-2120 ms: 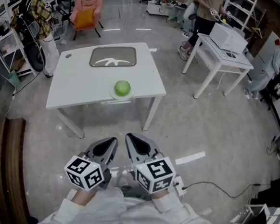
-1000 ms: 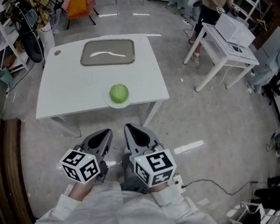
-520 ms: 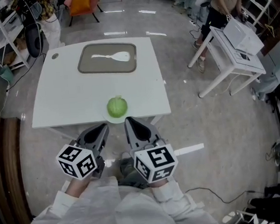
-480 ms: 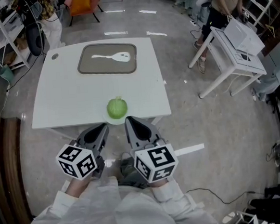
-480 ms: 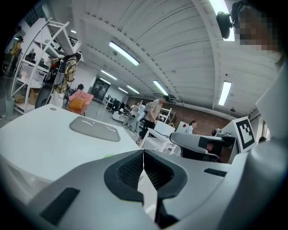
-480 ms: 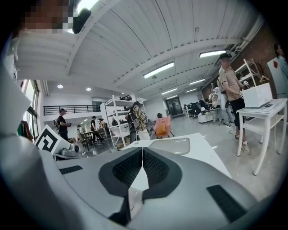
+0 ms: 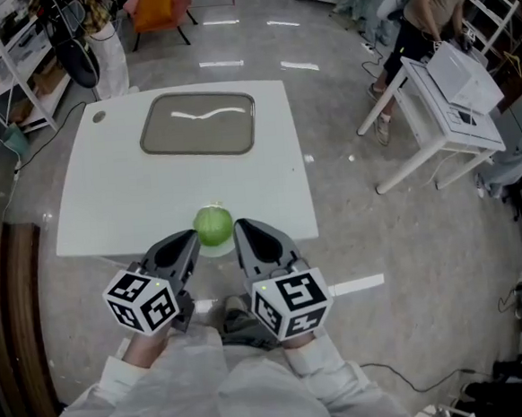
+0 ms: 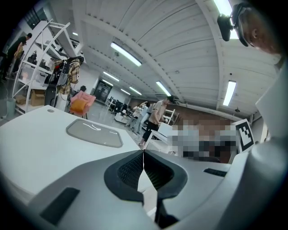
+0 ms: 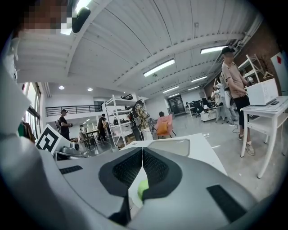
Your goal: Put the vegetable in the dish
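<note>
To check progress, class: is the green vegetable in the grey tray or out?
Out. The green vegetable sits near the front edge of the table; the grey tray lies apart, further back.

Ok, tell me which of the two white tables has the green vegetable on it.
The big table straight ahead: the vegetable sits at its near edge, a grey tray beyond. The small table at right bears a white box.

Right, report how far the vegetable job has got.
Done: nothing yet; the vegetable sits at the table's near edge, outside the grey dish at the far side. In hand: nothing; the left tool and right tool are shut and empty, close to the vegetable. Left: open a tool, grasp it, carry it to the dish, release.
</note>
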Action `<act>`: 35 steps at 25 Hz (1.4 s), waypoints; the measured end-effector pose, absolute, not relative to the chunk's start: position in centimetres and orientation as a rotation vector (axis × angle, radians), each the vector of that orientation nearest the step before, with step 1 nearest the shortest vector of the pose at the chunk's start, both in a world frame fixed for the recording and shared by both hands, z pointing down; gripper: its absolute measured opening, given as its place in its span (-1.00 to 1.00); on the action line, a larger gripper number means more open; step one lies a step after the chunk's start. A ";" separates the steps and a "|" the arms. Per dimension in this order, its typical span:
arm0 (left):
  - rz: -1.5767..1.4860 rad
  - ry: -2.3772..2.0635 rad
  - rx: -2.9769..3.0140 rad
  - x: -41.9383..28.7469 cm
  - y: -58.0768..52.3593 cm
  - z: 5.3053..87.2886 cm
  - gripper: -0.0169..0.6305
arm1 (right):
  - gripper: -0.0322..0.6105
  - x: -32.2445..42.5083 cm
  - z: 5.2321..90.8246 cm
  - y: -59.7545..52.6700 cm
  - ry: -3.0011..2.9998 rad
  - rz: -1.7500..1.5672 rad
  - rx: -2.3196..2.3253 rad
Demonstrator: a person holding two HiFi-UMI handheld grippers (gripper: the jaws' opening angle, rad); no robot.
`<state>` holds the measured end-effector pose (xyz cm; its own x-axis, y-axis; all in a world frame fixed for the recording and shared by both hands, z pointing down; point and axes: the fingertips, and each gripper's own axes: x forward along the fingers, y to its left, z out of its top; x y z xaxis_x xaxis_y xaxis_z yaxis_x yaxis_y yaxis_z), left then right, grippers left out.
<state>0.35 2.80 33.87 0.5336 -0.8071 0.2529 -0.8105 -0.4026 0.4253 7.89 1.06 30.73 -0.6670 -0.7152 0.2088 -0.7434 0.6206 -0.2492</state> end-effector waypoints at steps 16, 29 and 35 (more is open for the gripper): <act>0.057 -1.223 2.277 0.5 0.6 35.3 -0.92 | -0.86 6.3 32.9 -1.4 -2.699 0.601 1.236; 0.099 -1.194 2.227 -2.1 -0.2 36.2 -0.92 | -0.86 5.7 33.9 -1.7 -2.627 0.675 1.288; 0.125 -1.184 2.203 -2.4 -0.8 37.3 -0.92 | -0.86 6.4 35.2 -1.7 -2.588 0.710 1.320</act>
<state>-2.37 -0.82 37.33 0.5925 -0.7204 0.3605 -0.7797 -0.4005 0.4813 6.40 -1.69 35.18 -0.6015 -0.7238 0.3381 -0.7950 0.5009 -0.3421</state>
